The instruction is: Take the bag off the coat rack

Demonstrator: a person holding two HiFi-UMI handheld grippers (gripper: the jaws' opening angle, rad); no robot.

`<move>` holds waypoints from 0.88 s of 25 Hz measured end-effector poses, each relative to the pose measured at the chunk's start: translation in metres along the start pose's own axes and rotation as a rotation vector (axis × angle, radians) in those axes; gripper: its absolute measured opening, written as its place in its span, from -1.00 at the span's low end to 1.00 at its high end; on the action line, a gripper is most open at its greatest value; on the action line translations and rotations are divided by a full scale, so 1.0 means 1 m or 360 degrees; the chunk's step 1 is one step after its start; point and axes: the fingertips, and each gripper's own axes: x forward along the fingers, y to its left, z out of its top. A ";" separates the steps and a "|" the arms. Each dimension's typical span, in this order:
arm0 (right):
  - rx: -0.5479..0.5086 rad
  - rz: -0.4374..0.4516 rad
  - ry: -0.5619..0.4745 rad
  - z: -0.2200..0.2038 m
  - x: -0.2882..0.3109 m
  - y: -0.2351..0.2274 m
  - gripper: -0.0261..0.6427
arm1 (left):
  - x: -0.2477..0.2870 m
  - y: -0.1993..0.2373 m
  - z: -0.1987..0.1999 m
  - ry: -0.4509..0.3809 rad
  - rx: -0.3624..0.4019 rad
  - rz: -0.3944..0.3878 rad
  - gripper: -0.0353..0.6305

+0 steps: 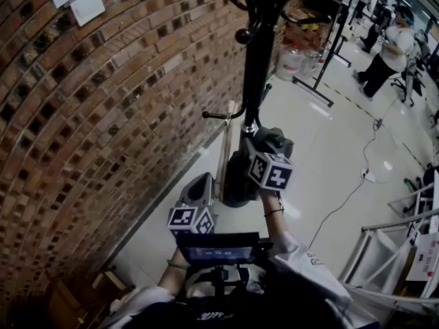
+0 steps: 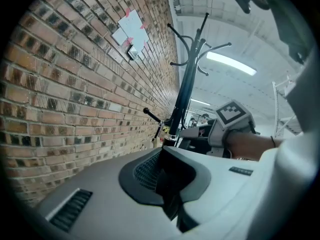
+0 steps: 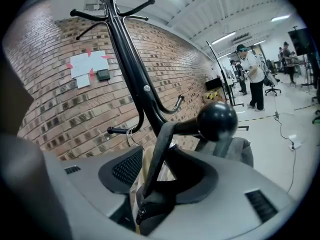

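The black coat rack (image 1: pixel 259 60) stands close to the brick wall; its pole (image 3: pixel 131 64) rises just ahead of my right gripper (image 3: pixel 155 184). A grey bag (image 3: pixel 241 151) hangs by a dark strap (image 3: pixel 159 154) from a ball-tipped hook (image 3: pixel 216 121). The strap and a pale part of the bag run down between the right jaws, which stand open around them. In the head view the right gripper (image 1: pixel 264 142) is up against the pole. My left gripper (image 1: pixel 201 184) is lower and to the left, away from the rack (image 2: pixel 185 94), shut and holding nothing (image 2: pixel 167 184).
A brick wall (image 1: pixel 89 115) with taped papers (image 3: pixel 89 64) runs along the left. A lower hook (image 3: pixel 120 130) juts out near the strap. People (image 3: pixel 250 74) stand at the far right, a cable (image 1: pixel 357 184) crosses the floor, and metal frames (image 1: pixel 384 238) stand at the lower right.
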 end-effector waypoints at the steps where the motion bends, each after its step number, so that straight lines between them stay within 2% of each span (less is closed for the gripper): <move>1: -0.0006 -0.0017 0.0024 -0.001 0.002 -0.001 -0.36 | 0.001 0.002 0.001 0.0000 -0.0002 0.0007 -0.87; 3: -0.0050 -0.0066 0.0072 -0.002 0.005 -0.003 -0.38 | 0.003 0.005 0.005 -0.0006 -0.0003 0.0018 -0.87; 4: -0.0082 -0.0091 0.0091 -0.002 0.006 -0.004 -0.55 | 0.003 0.007 0.007 -0.0011 -0.0005 0.0023 -0.87; 6: -0.0130 -0.0093 0.0109 -0.002 0.008 -0.002 -0.63 | 0.004 0.011 0.009 -0.0017 -0.0014 0.0036 -0.87; 13: -0.0041 0.0222 0.0052 0.003 0.002 0.010 -0.77 | 0.004 0.027 0.012 -0.0040 -0.0044 0.0088 -0.87; 18: -0.0055 0.0256 -0.0055 0.007 -0.006 0.011 -0.79 | 0.002 0.034 0.014 -0.0046 -0.0058 0.0110 -0.87; 22: 0.0055 0.0296 -0.0120 0.016 -0.014 0.014 -0.81 | 0.002 0.040 0.016 -0.0057 -0.0085 0.0138 -0.87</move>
